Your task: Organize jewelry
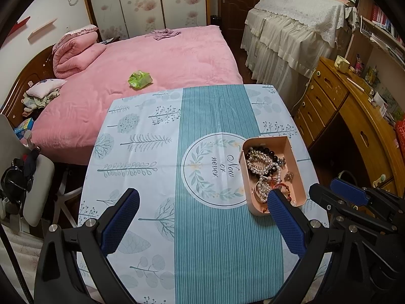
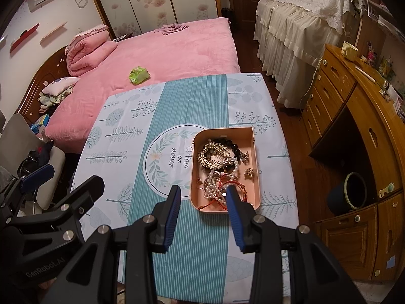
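From the left wrist camera, the left gripper (image 1: 202, 202) hangs above the table (image 1: 141, 157) with its blue-padded fingers (image 1: 121, 223) spread wide apart and nothing between them. Its right-hand finger overlaps the near end of the pink tray (image 1: 291, 149), which sits on the table's right side beside the printed "Now or never" wreath. Inside the tray lies a tangled heap: a rhinestone hair clip (image 1: 257, 160), a pearl strand (image 1: 267, 186) and dark beads (image 1: 263, 150). The right gripper (image 1: 349, 192) shows at the right edge, just past the tray. A pink bed (image 1: 164, 55) lies beyond the table.

From the right wrist camera, the right gripper (image 2: 203, 192) also stands open, though less widely, empty, its right finger over the tray's (image 2: 250, 136) near end. The hair clip (image 2: 215, 153), pearl strand (image 2: 215, 190), a red cord (image 2: 227, 183) and a small gold piece (image 2: 249, 172), perhaps an earring, rest inside. The left gripper (image 2: 63, 179) appears at the left.
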